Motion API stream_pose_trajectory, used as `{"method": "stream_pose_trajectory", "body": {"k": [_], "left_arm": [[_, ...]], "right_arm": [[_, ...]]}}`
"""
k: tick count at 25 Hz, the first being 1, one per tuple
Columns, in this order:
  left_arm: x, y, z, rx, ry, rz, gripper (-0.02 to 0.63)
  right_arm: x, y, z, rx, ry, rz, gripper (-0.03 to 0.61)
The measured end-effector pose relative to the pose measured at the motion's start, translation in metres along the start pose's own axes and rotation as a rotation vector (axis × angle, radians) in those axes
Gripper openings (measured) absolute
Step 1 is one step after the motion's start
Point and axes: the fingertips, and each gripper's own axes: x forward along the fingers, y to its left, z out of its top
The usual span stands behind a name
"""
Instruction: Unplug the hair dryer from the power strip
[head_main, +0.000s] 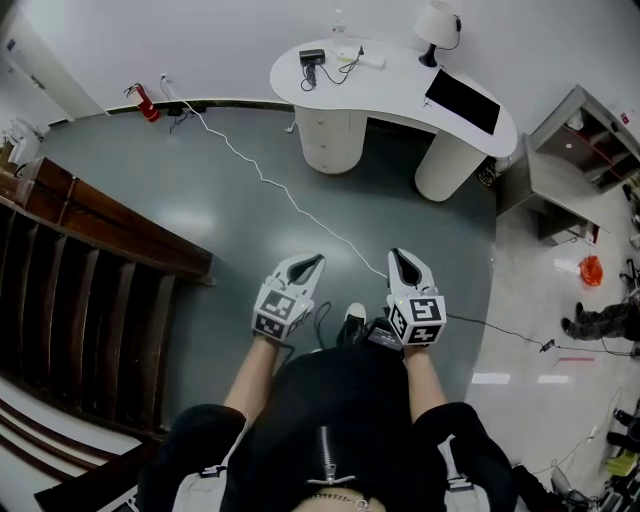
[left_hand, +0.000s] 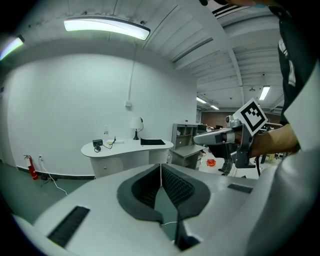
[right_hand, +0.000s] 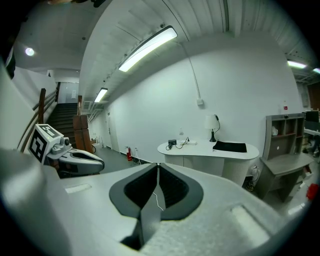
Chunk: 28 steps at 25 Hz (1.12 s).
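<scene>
A black hair dryer (head_main: 312, 62) lies on the left end of a white curved desk (head_main: 400, 105) far ahead, with a white power strip (head_main: 362, 58) beside it. Both also show small in the left gripper view, hair dryer (left_hand: 97, 144) and power strip (left_hand: 110, 142), and in the right gripper view, hair dryer (right_hand: 172, 143) and power strip (right_hand: 189, 143). My left gripper (head_main: 317, 260) and right gripper (head_main: 395, 253) are held side by side over the grey floor, well short of the desk. Each is shut, jaws together, nothing between them (left_hand: 160, 165) (right_hand: 158, 165).
A lamp (head_main: 437, 25) and a black mat (head_main: 462, 100) sit on the desk's right end. A white cable (head_main: 270, 185) runs across the floor from the wall. Wooden stairs (head_main: 90, 260) stand at left, a grey shelf unit (head_main: 580, 150) at right, a fire extinguisher (head_main: 147, 103) by the wall.
</scene>
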Motion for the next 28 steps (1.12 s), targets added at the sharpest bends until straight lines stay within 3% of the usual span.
{"method": "stream_pose_trajectory", "body": {"k": [7,14,22,28], "left_arm": [[0.049,0.017,0.027,0.000,-0.004,0.014,0.014],[0.086,0.012,0.032,0.005,0.020,0.023,0.014],[0.096,0.029,0.039,0.003,0.039,0.102,0.014],[0.106,0.030,0.044,0.013,0.046,0.101,0.015]], "right_arm": [[0.037,-0.039,0.029,-0.014,-0.005,0.035,0.006],[0.054,-0.074,0.032,0.004,0.003,0.068,0.006],[0.062,-0.098,0.030,0.024,0.013,0.114,0.006],[0.068,-0.103,0.031,0.041,0.004,0.119,0.006]]}}
